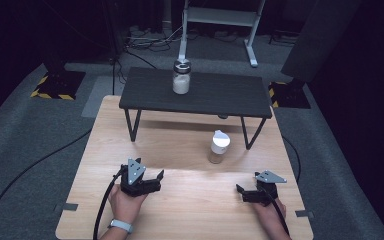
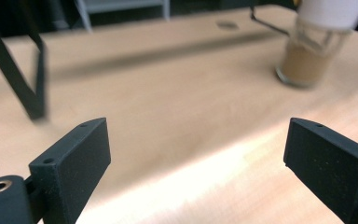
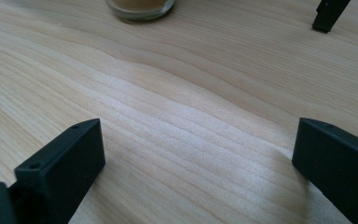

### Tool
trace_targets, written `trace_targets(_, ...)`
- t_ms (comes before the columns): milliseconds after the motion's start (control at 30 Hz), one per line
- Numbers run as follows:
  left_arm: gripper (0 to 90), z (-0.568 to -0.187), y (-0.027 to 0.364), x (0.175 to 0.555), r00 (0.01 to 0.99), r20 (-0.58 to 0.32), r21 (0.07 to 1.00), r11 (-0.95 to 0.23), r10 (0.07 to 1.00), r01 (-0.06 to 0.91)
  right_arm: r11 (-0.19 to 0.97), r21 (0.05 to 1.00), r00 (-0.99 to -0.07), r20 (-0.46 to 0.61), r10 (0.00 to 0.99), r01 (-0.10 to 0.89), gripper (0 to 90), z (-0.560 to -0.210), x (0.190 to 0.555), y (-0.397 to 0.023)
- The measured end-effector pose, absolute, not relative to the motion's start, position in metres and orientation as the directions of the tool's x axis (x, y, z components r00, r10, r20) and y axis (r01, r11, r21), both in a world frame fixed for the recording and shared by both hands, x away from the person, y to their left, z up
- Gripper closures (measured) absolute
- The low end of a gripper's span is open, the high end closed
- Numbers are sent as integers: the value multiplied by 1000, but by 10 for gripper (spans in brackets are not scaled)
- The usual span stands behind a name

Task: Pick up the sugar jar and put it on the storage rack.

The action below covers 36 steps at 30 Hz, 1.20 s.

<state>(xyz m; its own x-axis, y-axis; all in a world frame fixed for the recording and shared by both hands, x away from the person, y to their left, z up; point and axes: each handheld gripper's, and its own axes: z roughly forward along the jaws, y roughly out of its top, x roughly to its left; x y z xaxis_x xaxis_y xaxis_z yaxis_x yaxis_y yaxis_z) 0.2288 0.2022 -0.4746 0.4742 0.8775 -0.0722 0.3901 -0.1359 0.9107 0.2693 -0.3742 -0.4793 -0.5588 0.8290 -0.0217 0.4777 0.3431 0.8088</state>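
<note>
Left gripper (image 1: 152, 181) and right gripper (image 1: 246, 193): both resting near counter's (image 1: 190, 220) near edge, jaws spread, grasping nothing. You're reaching for white-capped jar (image 1: 218, 147) standing mid-counter, right of centre, before black shelf (image 1: 196, 93). Straddle glass body below cap.

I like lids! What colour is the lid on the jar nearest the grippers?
White; the high view shows the lid best.

A black shelf (image 1: 200, 95) bears a jar (image 1: 181, 76), seemingly of white powder.
</note>
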Motion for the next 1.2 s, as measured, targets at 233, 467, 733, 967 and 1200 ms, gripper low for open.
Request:
trace_targets(233,77,-486,211,239,502,-91,858,-188,860,478,344,809,-559,-22,829,477,20,-479,269,-374)
trace_targets(467,61,-488,208,245,499,-87,826,-217,862,519,342,809,-556,-22,831,479,20,-479,270,-374)
trace_targets(733,19,-496,195,241,476,-4,842,-254,879,476,341,809,-555,-22,832,478,20,-480,269,-374)
trace_targets(967,19,-496,195,241,479,-4,842,-256,878,476,341,809,-555,-22,832,478,20,-480,269,-374)
trace_targets(1200,19,-496,195,241,479,-4,842,-256,878,476,340,809,-554,-22,832,479,20,-480,269,-374)
